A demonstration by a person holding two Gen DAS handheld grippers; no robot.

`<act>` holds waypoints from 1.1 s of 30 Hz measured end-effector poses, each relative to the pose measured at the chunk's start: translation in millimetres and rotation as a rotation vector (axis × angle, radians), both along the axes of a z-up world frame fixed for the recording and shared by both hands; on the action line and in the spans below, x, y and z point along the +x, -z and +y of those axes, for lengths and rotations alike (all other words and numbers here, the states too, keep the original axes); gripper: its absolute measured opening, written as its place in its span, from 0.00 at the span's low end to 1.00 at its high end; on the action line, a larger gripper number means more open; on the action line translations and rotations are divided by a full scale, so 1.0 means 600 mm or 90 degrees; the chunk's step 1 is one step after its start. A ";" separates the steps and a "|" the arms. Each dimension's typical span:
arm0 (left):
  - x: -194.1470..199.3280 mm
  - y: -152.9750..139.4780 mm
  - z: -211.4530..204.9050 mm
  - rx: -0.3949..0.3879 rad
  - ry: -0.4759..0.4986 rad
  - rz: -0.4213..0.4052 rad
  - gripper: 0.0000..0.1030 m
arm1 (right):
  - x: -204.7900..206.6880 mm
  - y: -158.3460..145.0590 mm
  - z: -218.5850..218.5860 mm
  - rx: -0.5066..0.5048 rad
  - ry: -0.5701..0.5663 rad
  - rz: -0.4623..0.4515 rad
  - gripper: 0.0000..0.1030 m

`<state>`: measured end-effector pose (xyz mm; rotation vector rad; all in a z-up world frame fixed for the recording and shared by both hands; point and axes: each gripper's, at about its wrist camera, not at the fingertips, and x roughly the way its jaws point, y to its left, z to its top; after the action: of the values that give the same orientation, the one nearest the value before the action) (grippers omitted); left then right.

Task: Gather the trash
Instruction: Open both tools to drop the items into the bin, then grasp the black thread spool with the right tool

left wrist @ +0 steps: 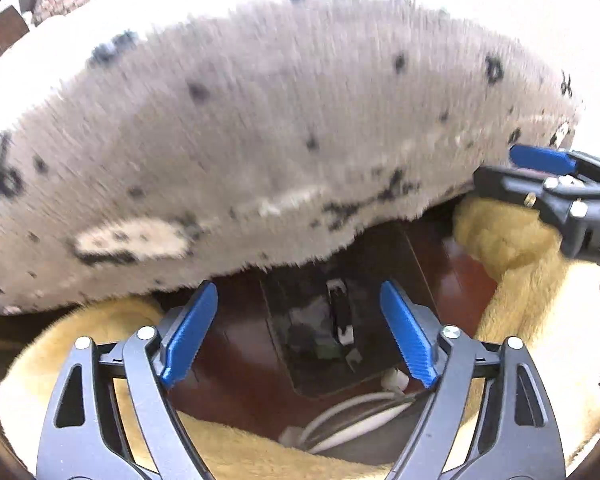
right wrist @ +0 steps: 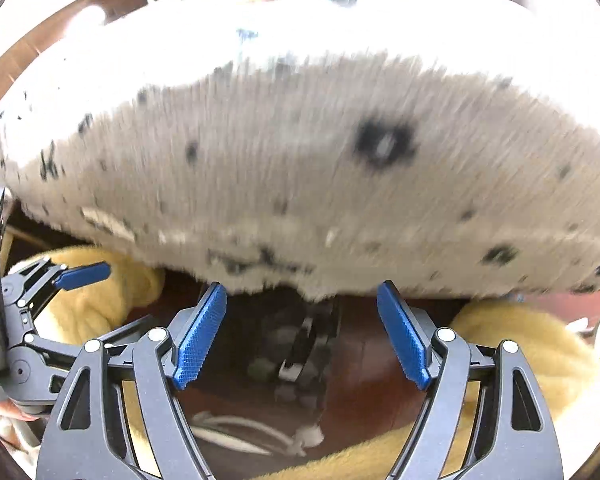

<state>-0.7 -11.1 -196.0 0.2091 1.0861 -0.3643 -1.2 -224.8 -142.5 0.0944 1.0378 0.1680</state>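
Observation:
My left gripper (left wrist: 300,292) is open and empty, its blue pads wide apart over a dark flat device (left wrist: 332,320) on a red-brown wooden surface. My right gripper (right wrist: 302,292) is also open and empty, above the same dark device (right wrist: 300,344). A large grey fluffy cushion with black specks (left wrist: 260,128) hangs blurred over both grippers and also fills the right wrist view (right wrist: 320,180). The right gripper shows at the right edge of the left wrist view (left wrist: 540,172). The left gripper shows at the left edge of the right wrist view (right wrist: 76,280). No clear piece of trash is visible.
A yellow plush blanket (left wrist: 512,240) lies on both sides of the wooden surface (left wrist: 236,360), and shows in the right wrist view (right wrist: 512,344). A white cable (left wrist: 352,412) lies coiled near the device; it also shows in the right wrist view (right wrist: 244,432).

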 end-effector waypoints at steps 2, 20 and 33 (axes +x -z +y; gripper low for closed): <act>0.002 -0.022 -0.001 -0.009 0.003 -0.021 0.81 | 0.005 -0.030 -0.011 -0.012 0.009 -0.032 0.76; 0.102 -0.127 -0.038 -0.023 -0.013 -0.166 0.92 | 0.203 -0.114 0.002 -0.046 0.051 -0.167 0.71; 0.152 -0.130 -0.071 -0.027 0.000 -0.168 0.92 | 0.304 -0.065 0.013 -0.060 0.047 -0.114 0.32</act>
<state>90.6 -53.9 -118.0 0.2134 0.8177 -0.3478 181.0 -217.0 -103.2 0.0309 0.8604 0.0593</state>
